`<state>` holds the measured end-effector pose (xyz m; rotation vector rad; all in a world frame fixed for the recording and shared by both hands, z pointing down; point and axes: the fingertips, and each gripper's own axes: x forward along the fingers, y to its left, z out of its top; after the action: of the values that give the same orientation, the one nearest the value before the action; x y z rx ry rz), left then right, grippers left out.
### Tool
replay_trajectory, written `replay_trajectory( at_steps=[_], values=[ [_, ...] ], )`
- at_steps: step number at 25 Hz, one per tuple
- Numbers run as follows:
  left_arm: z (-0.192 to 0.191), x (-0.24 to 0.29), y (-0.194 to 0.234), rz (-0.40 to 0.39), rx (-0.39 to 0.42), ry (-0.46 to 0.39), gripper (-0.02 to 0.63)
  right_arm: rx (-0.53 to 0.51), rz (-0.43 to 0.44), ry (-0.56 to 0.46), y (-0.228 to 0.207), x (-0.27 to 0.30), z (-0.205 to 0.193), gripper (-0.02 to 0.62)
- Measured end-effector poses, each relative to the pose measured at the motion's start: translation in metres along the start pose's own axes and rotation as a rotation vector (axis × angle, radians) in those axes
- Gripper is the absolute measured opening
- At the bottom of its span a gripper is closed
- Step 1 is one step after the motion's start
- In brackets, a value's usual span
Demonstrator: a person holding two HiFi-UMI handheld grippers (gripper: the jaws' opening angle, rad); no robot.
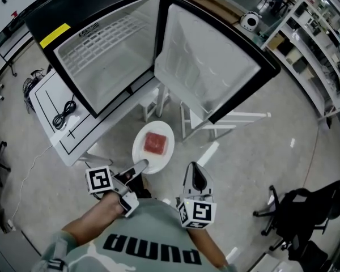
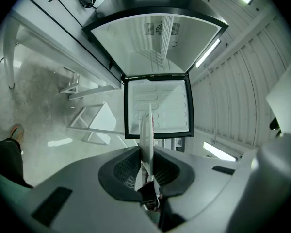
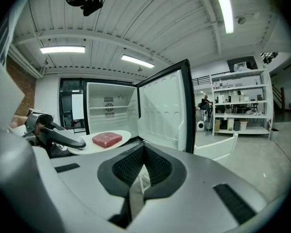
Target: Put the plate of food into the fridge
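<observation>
Left gripper (image 1: 139, 167) nearest: jaws narrow, pinched on the plate's (image 1: 143, 152) near rim. Right gripper (image 1: 197, 177) beside it: jaws together, nothing between.

Fridge (image 1: 102, 55) ahead, door (image 1: 209, 67) swung wide, wire shelf (image 1: 113, 38) bare.

Judgement: keep the wrist flat, since a one-edge grip may let the far rim sag. Steer clear of the door's edge.

Plate is white and round, held in the air short of the opening. Food (image 1: 156, 142) is a red square slab, centred.

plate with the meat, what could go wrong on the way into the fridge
1. The left gripper pinches the plate by one edge only; it could tilt and the meat slide off.
2. The open fridge door and the white chair by it stand close to the path; the plate could clip them.
</observation>
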<state>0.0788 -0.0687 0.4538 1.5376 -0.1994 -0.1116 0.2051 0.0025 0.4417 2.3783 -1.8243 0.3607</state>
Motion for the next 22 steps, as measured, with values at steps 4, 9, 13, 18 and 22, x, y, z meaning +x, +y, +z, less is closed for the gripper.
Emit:
replay_trajectory(
  at_steps=[4,9,13,18,22],
  values=[
    [0.026,-0.002,0.003,0.005,-0.001,0.003,0.049,-0.008,0.012,0.0,0.018,0.026,0.006,0.005],
    [0.051,-0.004,0.005,-0.003,0.01,0.007,0.049,-0.025,0.027,-0.006,0.037,0.052,0.011,0.005],
    [0.064,-0.005,0.0,-0.034,0.006,-0.008,0.049,-0.047,0.048,-0.012,0.051,0.065,0.017,0.005],
    [0.08,-0.013,-0.003,-0.044,0.002,-0.046,0.049,-0.071,0.08,-0.022,0.064,0.079,0.028,0.005],
    [0.095,-0.015,0.0,-0.042,0.005,-0.084,0.049,-0.074,0.111,-0.019,0.072,0.096,0.031,0.005]
  ],
)
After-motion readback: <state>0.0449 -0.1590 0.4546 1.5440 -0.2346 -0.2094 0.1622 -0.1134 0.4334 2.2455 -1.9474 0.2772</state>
